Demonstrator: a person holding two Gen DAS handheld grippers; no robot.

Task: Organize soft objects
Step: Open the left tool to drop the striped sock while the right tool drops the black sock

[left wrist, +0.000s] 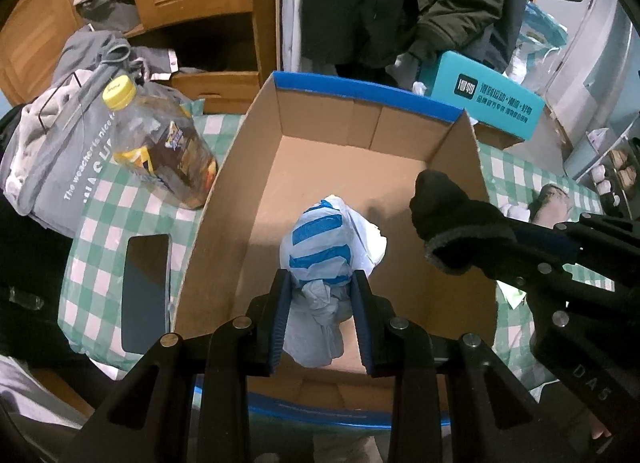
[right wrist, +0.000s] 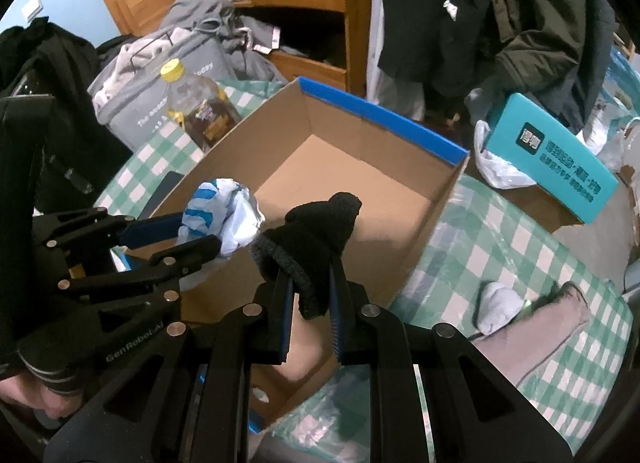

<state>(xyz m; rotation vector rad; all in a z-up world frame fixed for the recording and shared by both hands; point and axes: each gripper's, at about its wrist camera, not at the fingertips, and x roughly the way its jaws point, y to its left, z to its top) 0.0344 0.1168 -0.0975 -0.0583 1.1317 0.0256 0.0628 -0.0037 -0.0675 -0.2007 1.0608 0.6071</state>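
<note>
A blue-and-white striped bundle (left wrist: 320, 247) is held between the jaws of the left gripper (left wrist: 320, 283) above the near part of the open cardboard box (left wrist: 460, 167), whose floor is otherwise bare. A black sock (right wrist: 316, 239) is clamped in the narrow jaws of the right gripper (right wrist: 308, 287), over the right side of the box. The box is set on a green checked cloth (right wrist: 500, 247), with a yellow-capped bottle (left wrist: 160, 135) just beside its left wall and a white sock (right wrist: 500, 307) lying to its right.

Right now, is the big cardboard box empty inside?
Empty: the cardboard box shows only bare floor. The striped bundle and black sock hang above it.
</note>
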